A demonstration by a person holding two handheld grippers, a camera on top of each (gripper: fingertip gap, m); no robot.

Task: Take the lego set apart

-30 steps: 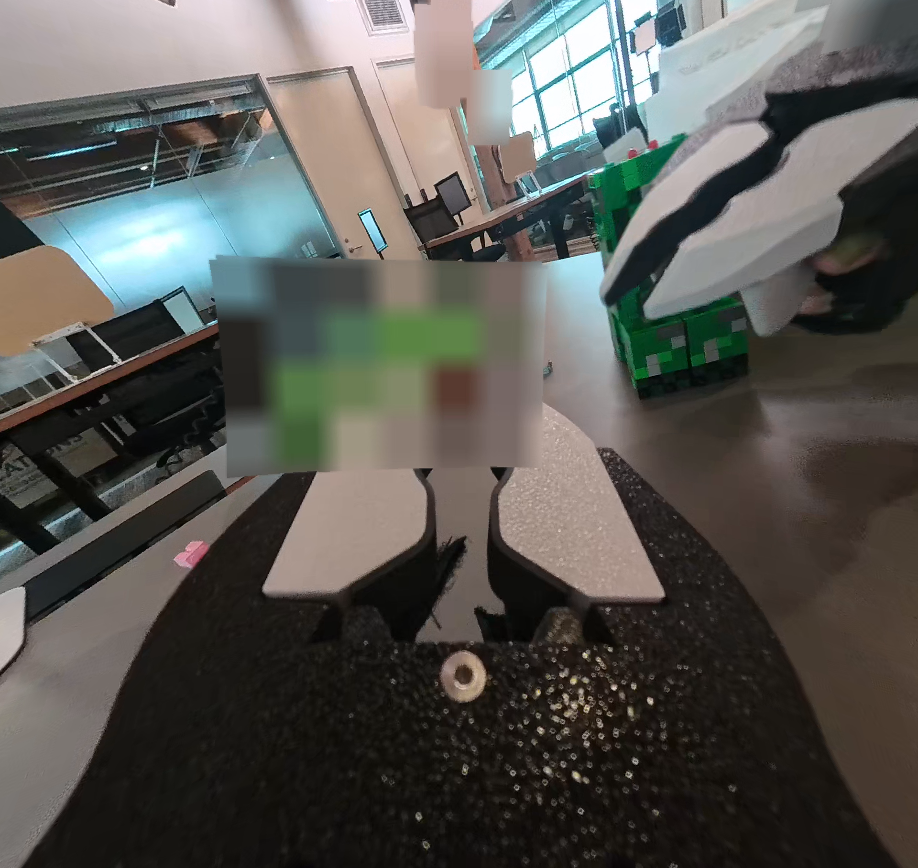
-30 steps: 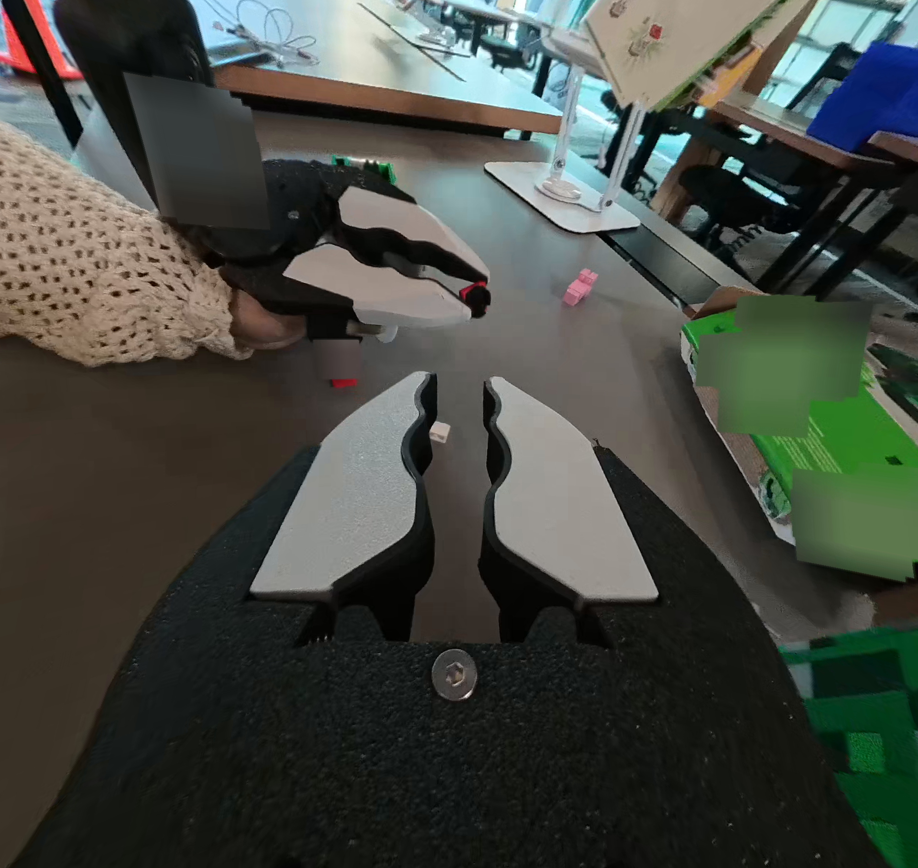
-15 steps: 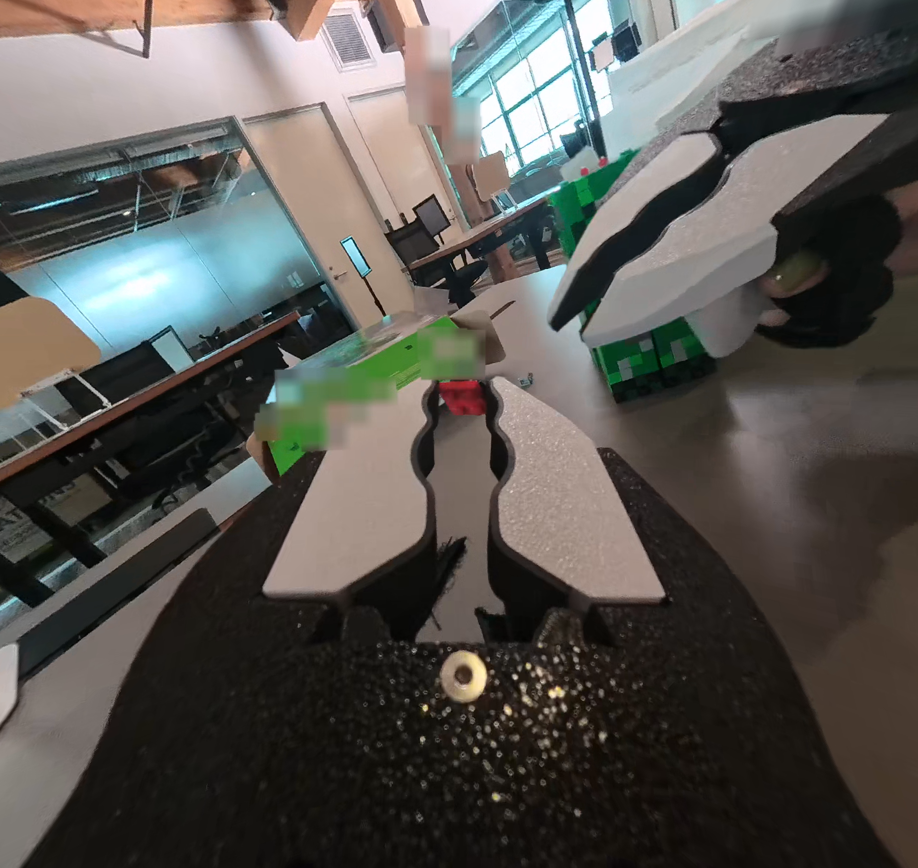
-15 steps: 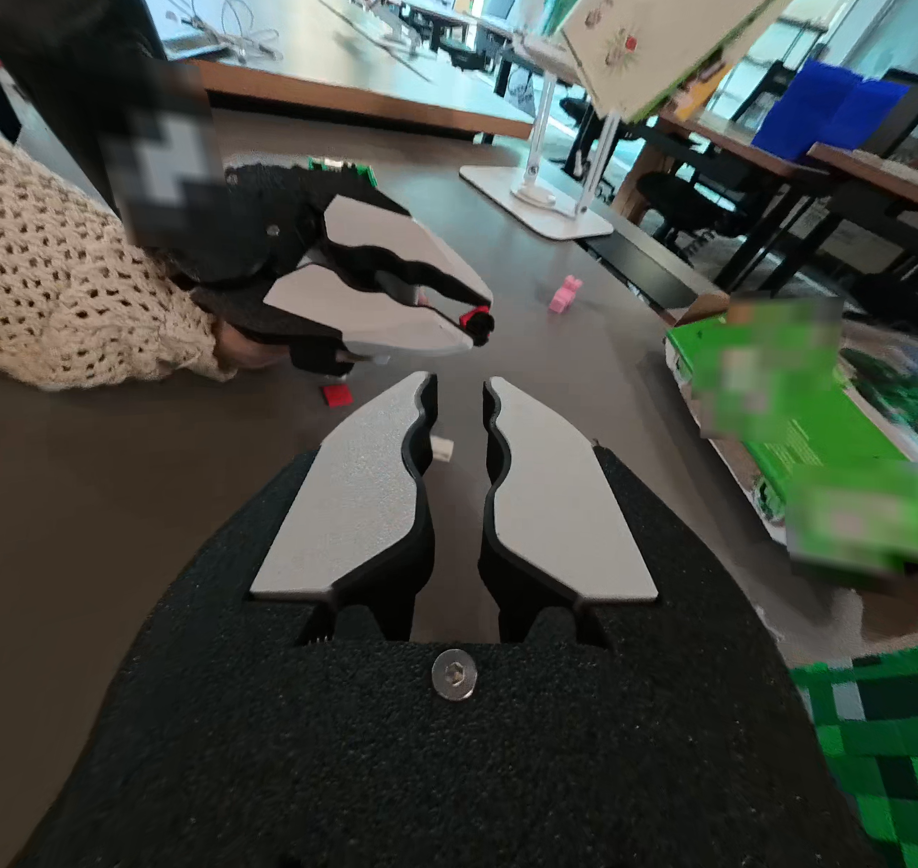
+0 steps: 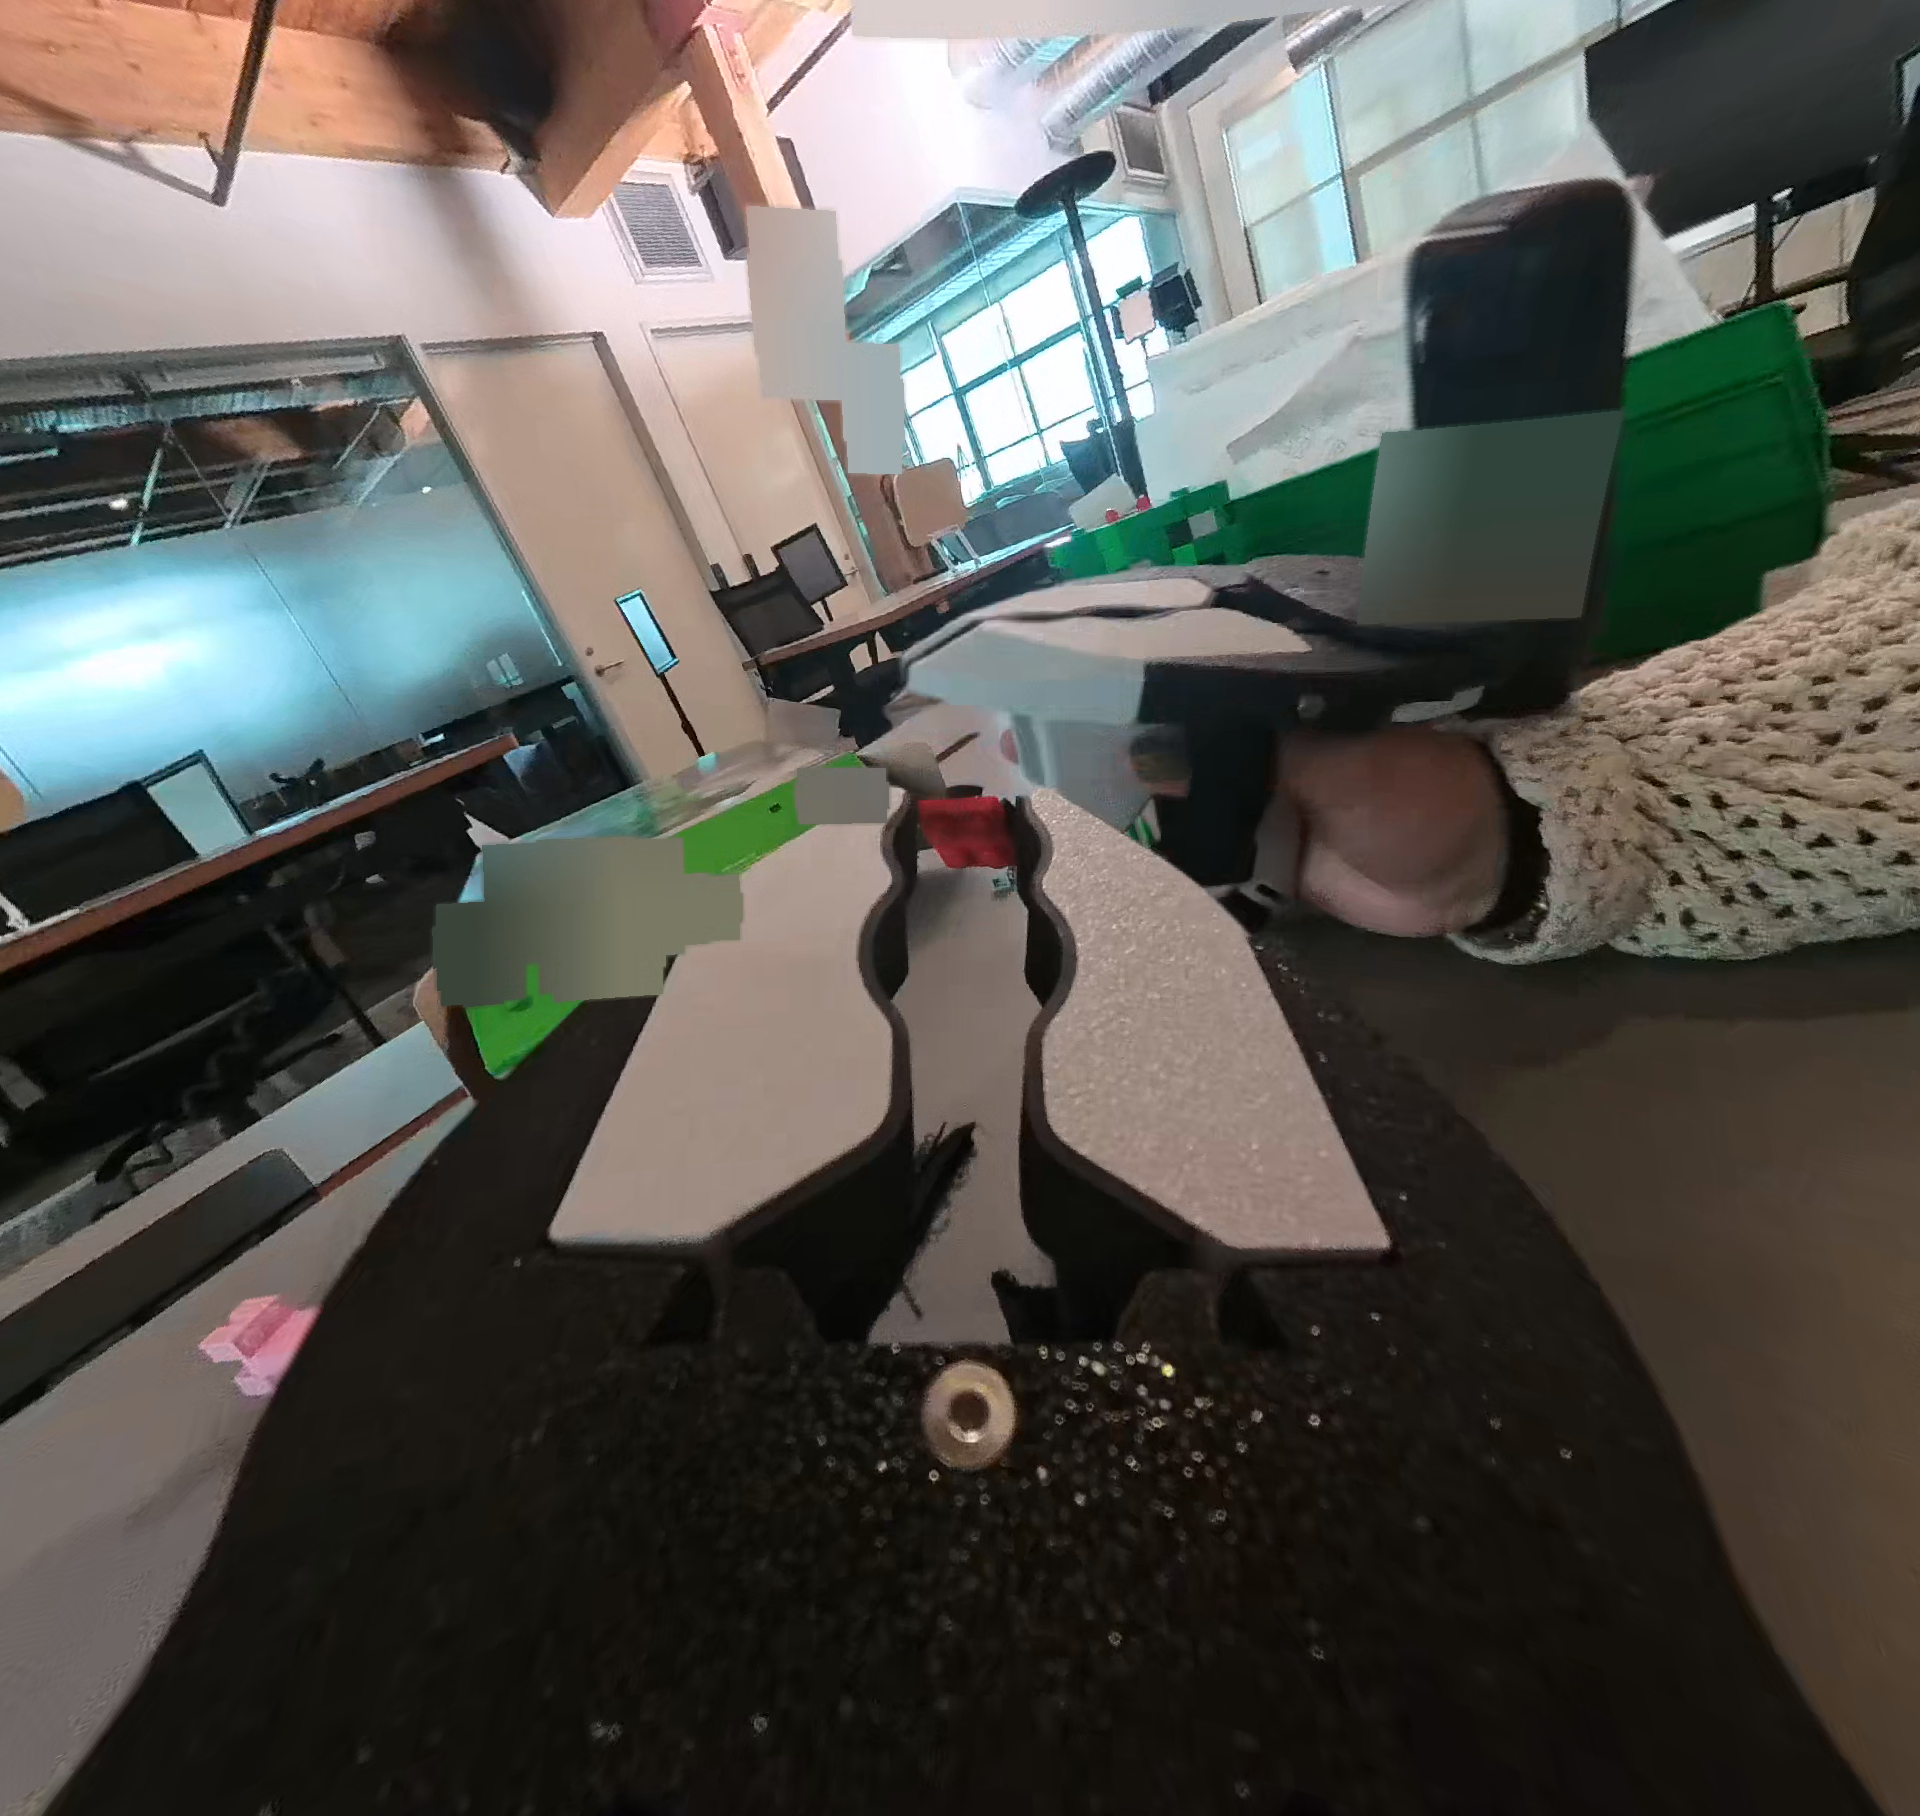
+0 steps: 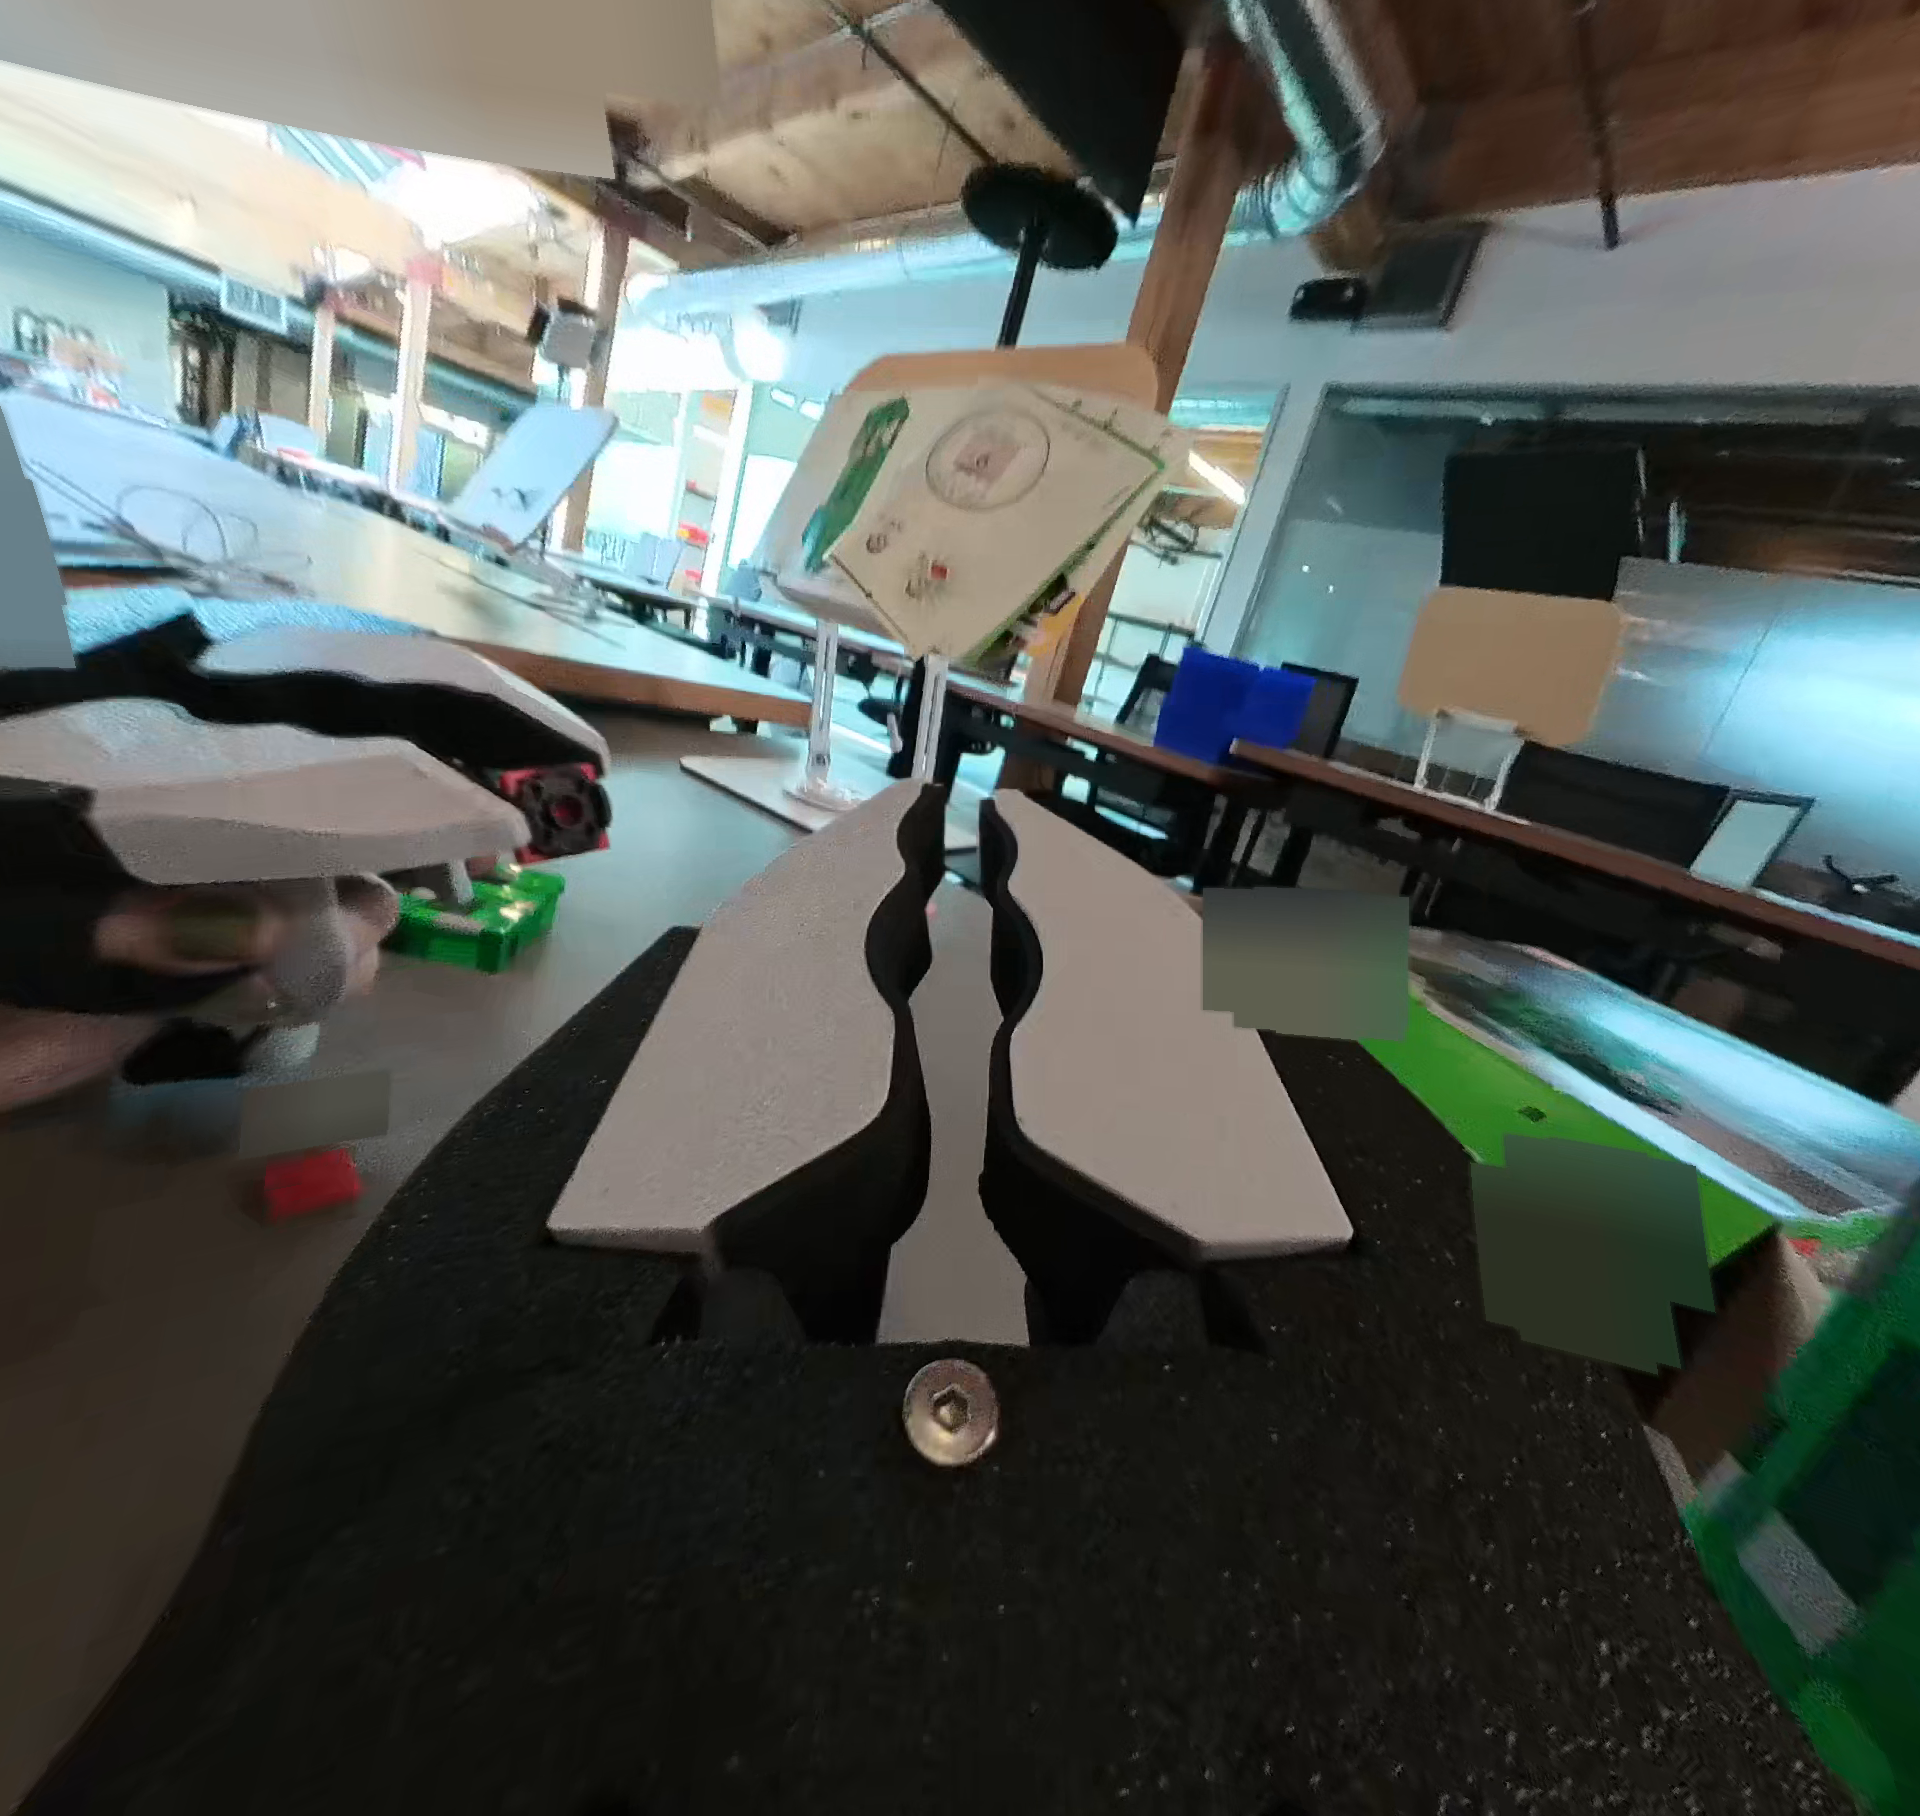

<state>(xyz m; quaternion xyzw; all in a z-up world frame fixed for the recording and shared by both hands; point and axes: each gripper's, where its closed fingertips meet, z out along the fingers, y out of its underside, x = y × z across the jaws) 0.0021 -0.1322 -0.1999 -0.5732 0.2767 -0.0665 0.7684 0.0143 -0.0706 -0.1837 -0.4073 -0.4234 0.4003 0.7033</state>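
Left gripper: fingers of matt grey, finely grained plastic; body black, rough and sparkling; bright metal screw. Red brick: glossy plastic. Table: smooth dark top with a soft sheen. Sleeve: cream open-knit cloth. Right gripper: the same matt grey and rough black. Ceiling beams: bare wood. Green box: glossy card.

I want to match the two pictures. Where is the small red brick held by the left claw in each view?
Left wrist view: the red brick sits just above centre, pinched at the tips of the left claw.
Right wrist view: the same brick is at the left edge, mid-height, end-on at the claw's tips.
Shared landmark: the green box on the table.
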